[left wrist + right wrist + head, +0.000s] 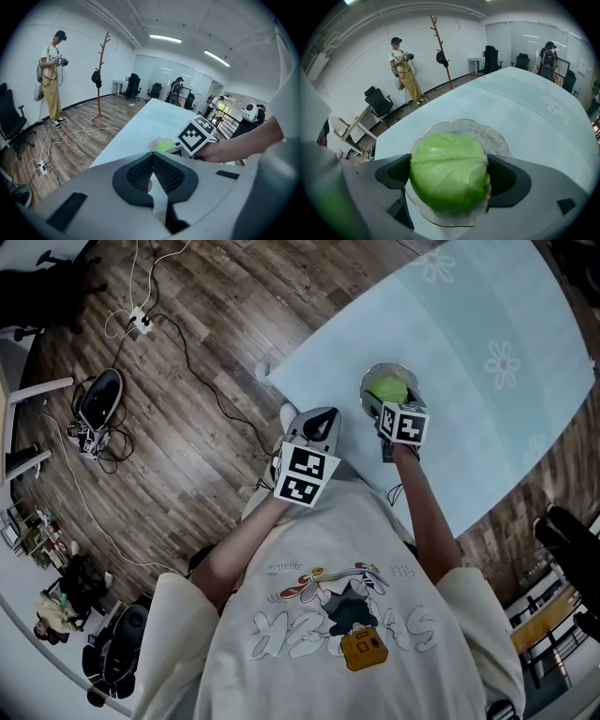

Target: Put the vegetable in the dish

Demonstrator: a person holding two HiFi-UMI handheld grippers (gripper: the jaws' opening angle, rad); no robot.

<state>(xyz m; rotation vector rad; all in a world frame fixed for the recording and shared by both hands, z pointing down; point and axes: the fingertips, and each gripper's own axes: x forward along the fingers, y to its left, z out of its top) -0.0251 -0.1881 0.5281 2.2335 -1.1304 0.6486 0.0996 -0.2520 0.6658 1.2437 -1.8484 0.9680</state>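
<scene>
One thing first, Sam: where is the cabbage [447, 159] against the dish [499, 140]?

Right over the middle of it, Jo. The right gripper [449, 174] has a jaw pressed on each flank of the cabbage, and the glass rim shows round the leaves. Whether the underside touches the glass or hangs just above it, I cannot tell.

Which way would it have to go, then?

Straight down, if anywhere, by my reading. It looks centred, so nothing sideways seems left to do. The likely next move is to part the jaws and draw back toward the body.

Does it have a long axis to mind?

Hardly. It is a round head, a little squat, gripped across its width. I judge it may rock on the shallow dish once freed, though the rim should keep it in.

And the other hand?

The left gripper [153, 161] has its jaws closed together with nothing between them. In the head view it sits just off the near edge of the table [487, 362], close to the person's body. It is beside the right one but further from the dish, so the right hand is plainly the nearer.

Anything in the way?

Nothing that I can see between the jaws and the dish. Well apart, a power strip [139, 321] lies on the wood floor [206, 427] with its leads. Across the room are a coat stand [442, 51], an office chair [377, 101] and another person [405, 70] holding grippers. None of it is near.
</scene>
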